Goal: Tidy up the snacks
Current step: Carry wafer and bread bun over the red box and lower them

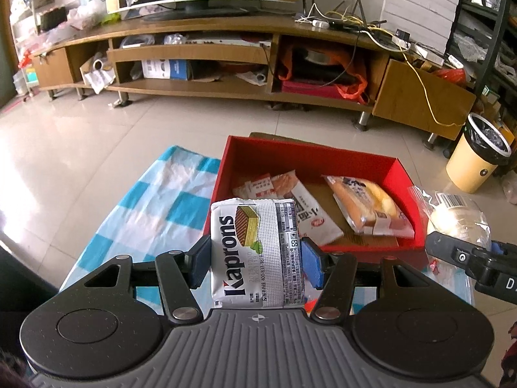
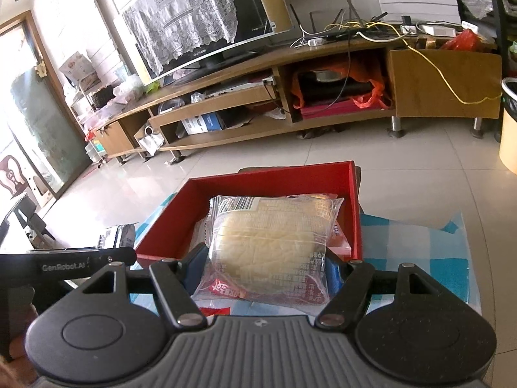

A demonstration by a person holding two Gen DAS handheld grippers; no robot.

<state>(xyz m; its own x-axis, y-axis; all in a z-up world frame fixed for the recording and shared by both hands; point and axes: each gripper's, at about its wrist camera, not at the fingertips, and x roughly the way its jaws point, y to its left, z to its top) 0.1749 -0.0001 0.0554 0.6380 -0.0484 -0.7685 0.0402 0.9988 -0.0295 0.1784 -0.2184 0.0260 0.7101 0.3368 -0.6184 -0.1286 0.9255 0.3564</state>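
Left gripper (image 1: 255, 258): jaws closed partway onto a wafer pack (image 1: 257, 252), blue pads (image 1: 311, 266) pressing its two sides; the pack stands on end between them, "Kaprons" print facing the camera.
Right gripper (image 2: 266, 266): jaws closed partway onto a clear bread bag (image 2: 269, 249), one pad at each side; the bag lies flat between them, pale loaf visible inside.
Just ahead of both jaws: red box (image 1: 310, 156), open-topped, on a blue-and-white checked cloth (image 1: 152, 200).
Box contents, beyond the left jaws: white sachet (image 1: 311, 215) in the middle, small orange packets (image 1: 263, 186) behind it, packaged cake (image 1: 371, 207) to the right.
Right of the left jaws: the right gripper and its bread bag, beside the box's right wall.
Left of the right jaws: the left gripper's black arm, beside the box's left wall.
Far ahead: tiled floor (image 1: 97, 135), then a long wooden TV stand (image 1: 226, 29) with a television (image 2: 206, 16); a yellow bin (image 1: 478, 158) far right.
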